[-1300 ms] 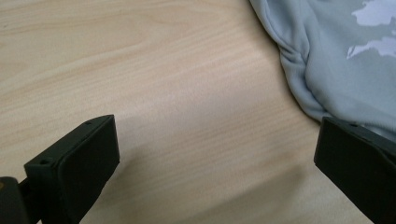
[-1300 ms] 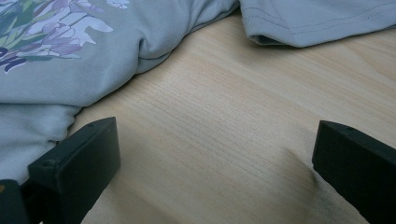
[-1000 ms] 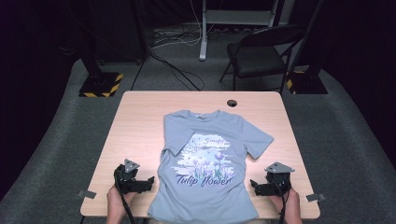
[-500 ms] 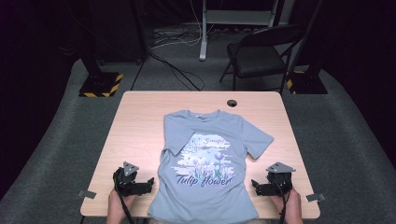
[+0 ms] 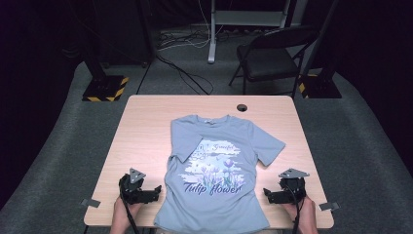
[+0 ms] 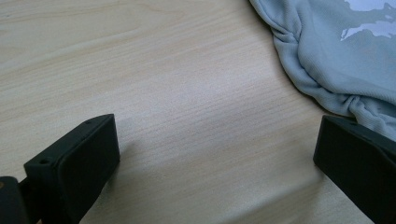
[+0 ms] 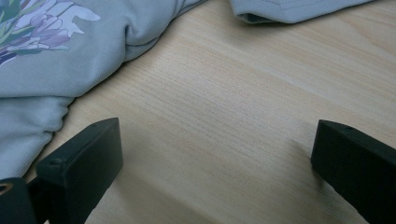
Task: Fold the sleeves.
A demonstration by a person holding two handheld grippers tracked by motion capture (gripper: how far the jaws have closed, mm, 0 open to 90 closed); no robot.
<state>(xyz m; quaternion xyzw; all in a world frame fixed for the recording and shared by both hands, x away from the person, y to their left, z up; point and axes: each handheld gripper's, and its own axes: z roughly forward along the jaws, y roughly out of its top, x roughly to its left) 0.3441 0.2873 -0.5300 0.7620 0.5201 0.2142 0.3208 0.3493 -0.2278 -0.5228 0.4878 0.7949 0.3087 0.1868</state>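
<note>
A: How are the hands posed?

B: Both come in over the table's [image 5: 146, 122] near edge, palms low. The left hand [image 5: 125, 214] holds the left tool [image 5: 157, 191] close to the tabletop, aimed inward at the T-shirt's [image 5: 219, 161] left side. The right hand [image 5: 303, 214] holds the right tool [image 5: 265, 194] the same way, aimed at the shirt's right side.

A: And the jaws?

B: Spread wide on both, with nothing between them but bare wood. In the left gripper view the hem of the T-shirt [image 6: 336, 60] bunches just beside one jaw; I cannot tell if it touches. In the right gripper view the cloth [image 7: 70, 60] lies just beyond the jaw nearer the shirt, and the sleeve's [image 7: 289, 9] edge sits farther ahead.

A: Where does the shirt lie?

B: Flat, print up, in the middle of the table, collar away from the person. Its bottom hem hangs a little over the near edge. Its left sleeve is folded in over the chest.

A: Room to move?

B: Bare wood flanks the shirt on both sides, and a wide strip lies beyond the collar, with a small dark hole [image 5: 242, 107] there.
</note>
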